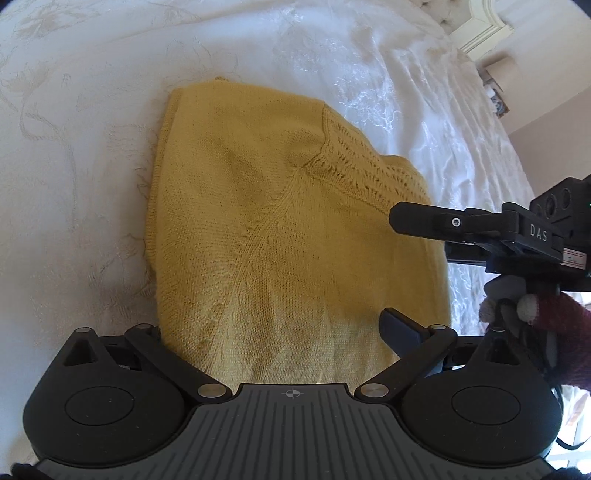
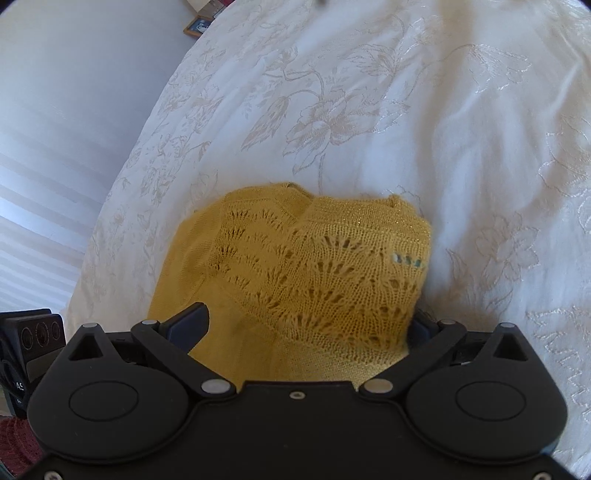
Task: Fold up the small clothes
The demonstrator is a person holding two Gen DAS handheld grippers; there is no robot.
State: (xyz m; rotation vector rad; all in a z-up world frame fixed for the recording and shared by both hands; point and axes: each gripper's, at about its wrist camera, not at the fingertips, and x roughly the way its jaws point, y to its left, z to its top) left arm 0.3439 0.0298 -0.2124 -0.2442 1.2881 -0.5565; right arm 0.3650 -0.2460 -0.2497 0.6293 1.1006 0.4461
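Note:
A small yellow knitted sweater (image 1: 280, 221) lies folded on a white embroidered bedspread (image 1: 74, 155). It has a lace-pattern yoke, seen close in the right wrist view (image 2: 325, 280). My left gripper (image 1: 273, 332) is open, its jaws wide apart with the sweater's near edge between them; one fingertip (image 1: 399, 328) shows, the other is hidden under cloth. My right gripper (image 2: 306, 325) is open too, straddling the sweater's lace end, with its left fingertip (image 2: 188, 321) on the fabric. It also shows in the left wrist view (image 1: 417, 218), resting at the sweater's right edge.
The bedspread (image 2: 406, 110) spreads all around the sweater. A white wall and a small framed picture (image 2: 197, 27) lie beyond the bed's far edge. White furniture (image 1: 476, 29) stands at the top right. A hand in a dark red glove (image 1: 554, 317) holds the right gripper.

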